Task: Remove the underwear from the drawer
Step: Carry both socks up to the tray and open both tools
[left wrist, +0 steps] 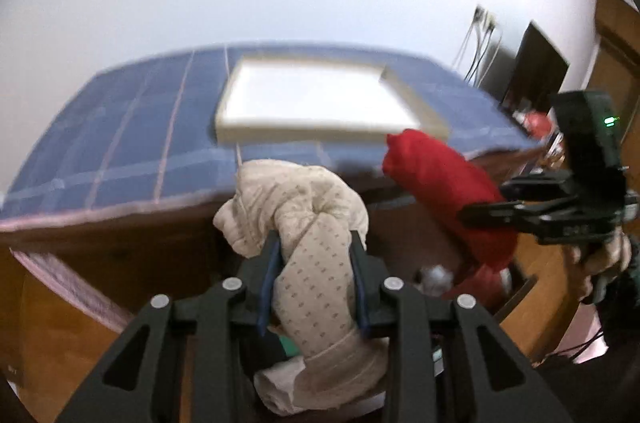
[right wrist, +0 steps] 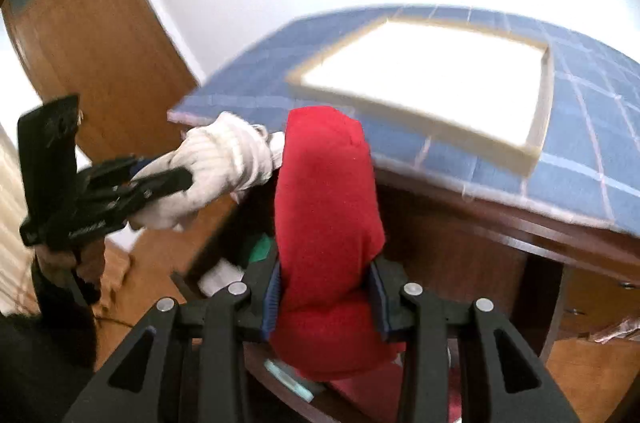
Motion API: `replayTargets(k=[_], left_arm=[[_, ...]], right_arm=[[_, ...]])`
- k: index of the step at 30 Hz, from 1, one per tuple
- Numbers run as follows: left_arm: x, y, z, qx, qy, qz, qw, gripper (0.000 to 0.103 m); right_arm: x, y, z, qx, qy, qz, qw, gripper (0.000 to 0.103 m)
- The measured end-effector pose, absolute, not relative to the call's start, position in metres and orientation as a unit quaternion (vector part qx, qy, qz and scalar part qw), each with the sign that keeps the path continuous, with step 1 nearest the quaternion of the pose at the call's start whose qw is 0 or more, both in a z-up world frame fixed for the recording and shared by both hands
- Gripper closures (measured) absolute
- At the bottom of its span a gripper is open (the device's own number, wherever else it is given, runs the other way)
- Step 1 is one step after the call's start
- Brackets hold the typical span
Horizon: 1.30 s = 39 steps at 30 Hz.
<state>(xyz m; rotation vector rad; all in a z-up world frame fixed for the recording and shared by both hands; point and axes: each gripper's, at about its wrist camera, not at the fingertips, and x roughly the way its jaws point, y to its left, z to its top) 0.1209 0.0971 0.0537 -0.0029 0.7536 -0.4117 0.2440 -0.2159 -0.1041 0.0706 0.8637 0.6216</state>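
Left tongs [left wrist: 316,283] clamped on cream underwear [left wrist: 304,223], right tongs [right wrist: 326,299] on red underwear [right wrist: 326,215]; both rolls stand upright over drawer [right wrist: 224,275], tray [right wrist: 432,79] just beyond.

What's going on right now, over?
Left gripper shut on cream underwear. Right gripper shut on red underwear. Both above the drawer. Nothing blocking.

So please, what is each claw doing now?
Left claw: closed on beige dotted cloth bundle.
Right claw: closed on red cloth bundle.
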Motion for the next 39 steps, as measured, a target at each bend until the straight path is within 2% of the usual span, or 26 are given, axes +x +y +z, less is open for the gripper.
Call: replayTargets(k=[5, 10, 18, 22, 27, 37, 39], left_arm=[[0.14, 0.097, 0.099, 0.007, 0.31, -0.209, 0.927, 0.073], [0.191, 0.082, 0.123, 0.041, 0.264, -0.187, 0.945, 0.073], [0.294, 0.058, 0.104, 0.085, 0.226, -0.171, 0.955, 0.073], [0.346, 0.06, 0.079, 0.089, 0.256, -0.18, 0.946, 0.073], [0.395, 0.066, 0.048, 0.103, 0.304, -0.203, 0.925, 0.073], [0.413, 0.059, 0.012, 0.109, 0.336, -0.17, 0.92, 0.067], [0.411, 0.053, 0.007, 0.119, 0.341, -0.159, 0.919, 0.06]], right_arm=[[0.288, -0.234, -0.074, 0.08, 0.375, 0.254, 0.888, 0.064], [0.356, -0.232, -0.075, 0.101, 0.36, 0.186, 0.909, 0.064], [0.482, -0.217, -0.097, 0.147, 0.381, 0.096, 0.908, 0.063], [0.542, -0.212, -0.117, 0.199, 0.411, 0.057, 0.888, 0.063], [0.57, -0.186, -0.131, 0.195, 0.425, 0.043, 0.883, 0.063], [0.577, -0.155, -0.117, 0.156, 0.434, 0.075, 0.884, 0.062], [0.583, -0.152, -0.117, 0.141, 0.438, 0.092, 0.883, 0.062]])
